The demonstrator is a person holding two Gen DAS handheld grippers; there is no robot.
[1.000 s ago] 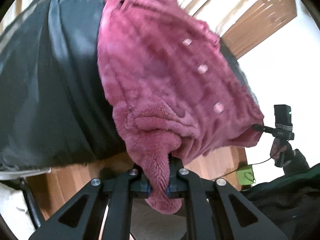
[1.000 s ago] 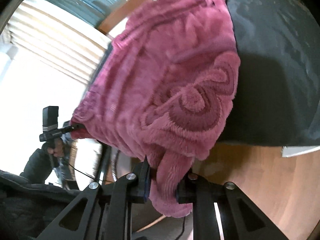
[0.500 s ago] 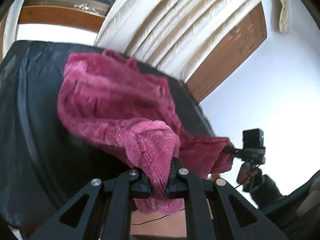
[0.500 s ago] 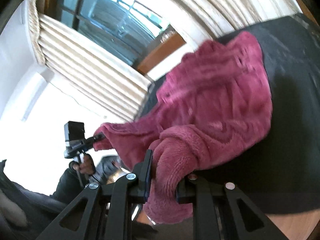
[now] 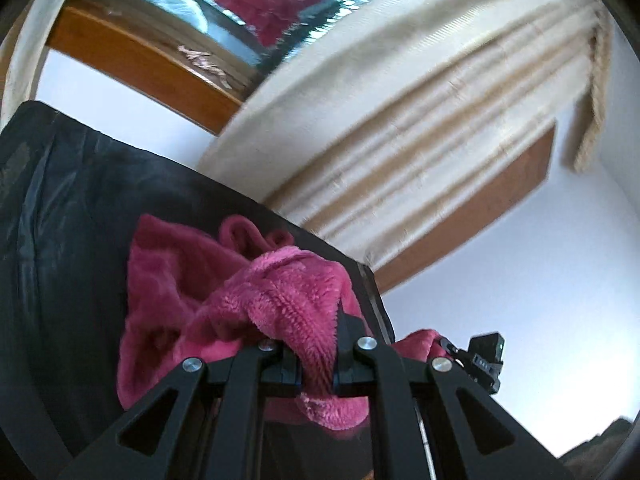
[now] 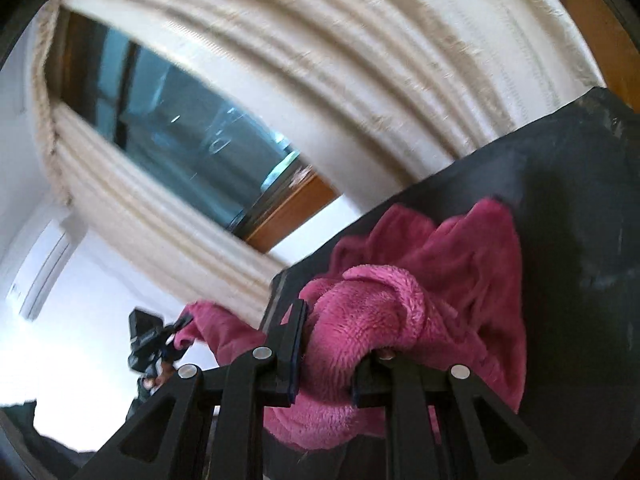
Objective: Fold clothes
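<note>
Across the dark grey cloth-covered table (image 5: 80, 248), a deep pink fleece garment with a plush pile (image 5: 172, 280) lies partly bunched, its near edge lifted clear of the surface. The left gripper (image 5: 318, 368) sits at 6 o'clock in its own view, jaws clamped on a thick roll of that fleece, which spills out below the fingers. The right gripper (image 6: 326, 368) is likewise at 6 o'clock in its view, jaws closed on a bulkier wad of the same fleece garment (image 6: 460, 280), and set wider for it.

Each gripper holds one end of the near edge. Judgement: this paired hold keeps the edge taut between them so it can be carried over the body of the garment as one straight fold line. Both cameras tilt upward, showing cream pleated curtains (image 5: 420, 140) at 1 o'clock and a window with a wooden sill (image 6: 180, 128) at 10 o'clock; this suggests the edge is raised high, mid-fold.

From the left view the other gripper shows at 4 o'clock, with a strip of fleece reaching toward it.

Risk, as judged: the thick pile may slip unevenly, leaving a skewed fold. Task appears at an early stage; no tidy fold is visible.
</note>
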